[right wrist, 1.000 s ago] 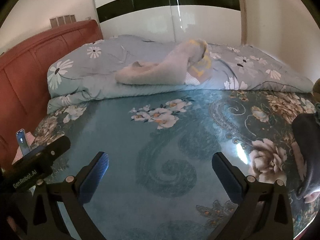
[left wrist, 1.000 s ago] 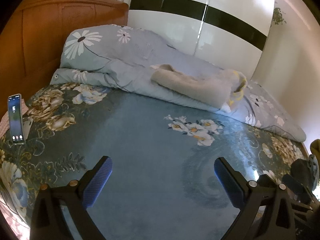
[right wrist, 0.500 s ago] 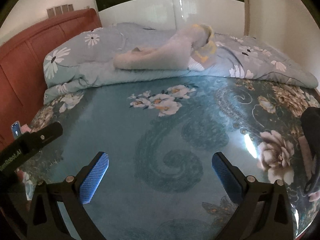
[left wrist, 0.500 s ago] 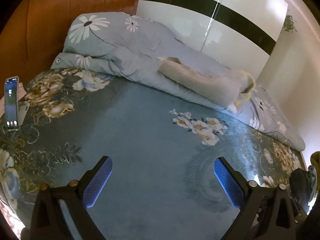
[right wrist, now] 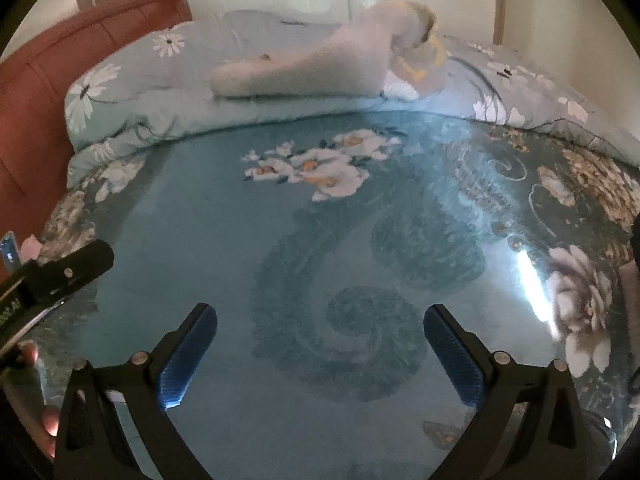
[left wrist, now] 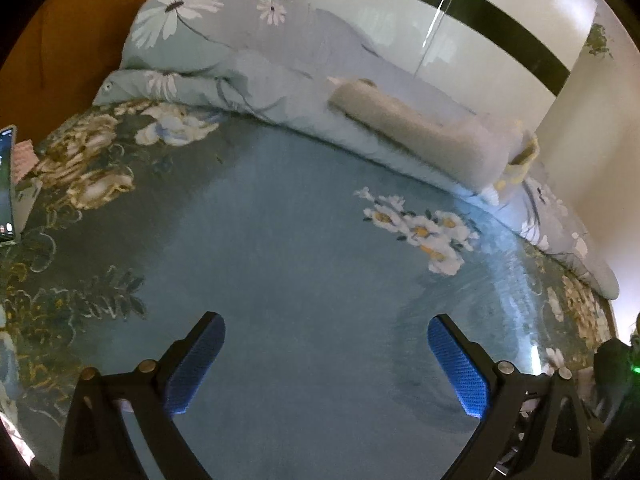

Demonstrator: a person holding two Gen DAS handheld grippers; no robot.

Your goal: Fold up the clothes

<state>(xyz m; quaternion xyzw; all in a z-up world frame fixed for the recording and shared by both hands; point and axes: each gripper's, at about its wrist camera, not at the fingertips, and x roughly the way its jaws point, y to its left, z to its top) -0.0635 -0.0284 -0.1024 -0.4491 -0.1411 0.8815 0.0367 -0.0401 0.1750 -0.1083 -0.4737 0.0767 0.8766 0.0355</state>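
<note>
- The left gripper (left wrist: 326,364) hangs over the bed cover (left wrist: 304,240) with its jaws spread wide and nothing between the blue pads (left wrist: 195,364).
- The right gripper (right wrist: 320,356) likewise stands wide apart and empty over the same cover (right wrist: 224,248), above the dark swirl (right wrist: 360,320) woven into the teal cloth.
- In the right wrist view a black part of the other gripper (right wrist: 68,270) juts in at the left edge, and fingers (right wrist: 48,424) of a hand show beneath it at the lower left.
- A phone (left wrist: 6,188) with a lit screen stands at the left edge of the bed cover.
- Past both grippers, near the middle of the bed cover, lies a printed cluster of white flowers (left wrist: 420,228), seen also from the right (right wrist: 320,168).
- A dark item (left wrist: 612,372) sits at the right edge of the bed cover; what it is cannot be told.
- Beyond the flowers, along the far side of the bed cover, a pale floral quilt (left wrist: 248,76) lies bunched in a long roll.
- The garment to fold, a beige piece with a yellow-trimmed end (left wrist: 432,136), rests on top of that quilt, well apart from both grippers; from the right it looks pale and blurred (right wrist: 320,68).
- A wooden headboard (left wrist: 80,28) rises at the left of the bed cover, and a glossy white wardrobe with a black band (left wrist: 480,36) stands behind the quilt.
</note>
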